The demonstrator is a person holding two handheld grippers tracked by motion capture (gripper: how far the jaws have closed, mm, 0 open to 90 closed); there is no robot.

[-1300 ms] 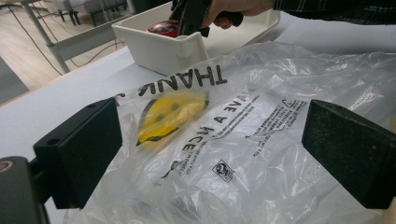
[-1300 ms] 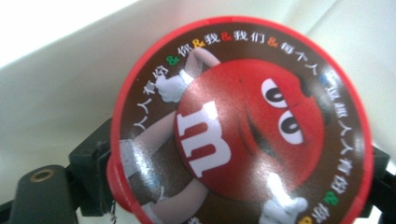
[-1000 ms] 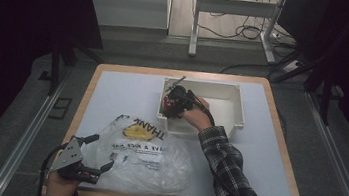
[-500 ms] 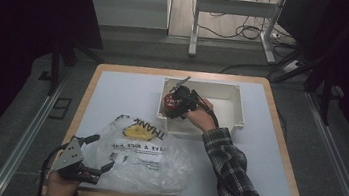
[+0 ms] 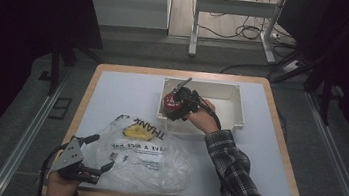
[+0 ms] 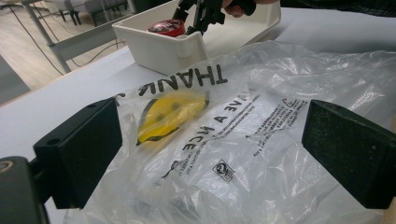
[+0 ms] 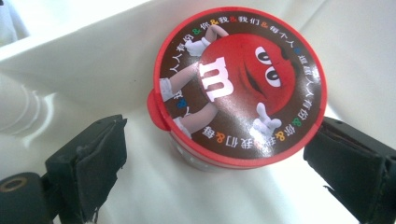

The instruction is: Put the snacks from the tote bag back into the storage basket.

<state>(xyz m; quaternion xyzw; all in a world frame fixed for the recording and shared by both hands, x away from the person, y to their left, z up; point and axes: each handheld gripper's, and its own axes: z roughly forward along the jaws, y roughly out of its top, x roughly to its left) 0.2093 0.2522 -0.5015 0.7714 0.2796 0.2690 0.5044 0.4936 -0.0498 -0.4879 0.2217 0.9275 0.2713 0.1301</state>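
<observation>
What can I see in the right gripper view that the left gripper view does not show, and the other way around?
Right gripper view: the printed lid of the red candy tub, a cartoon figure ringed by small characters, between open jaws. Left gripper view: the clear plastic bag with a yellow smiley, between its own open jaws. Both: the tub and the white bin.

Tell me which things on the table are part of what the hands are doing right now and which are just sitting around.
In play, as it looks:
- red-lidded candy tub, between the open right gripper jaws
- white bin holding it
- plastic bag, in front of the open left gripper

Just lying about:
- cables on the floor beyond the table
- metal frame legs
</observation>
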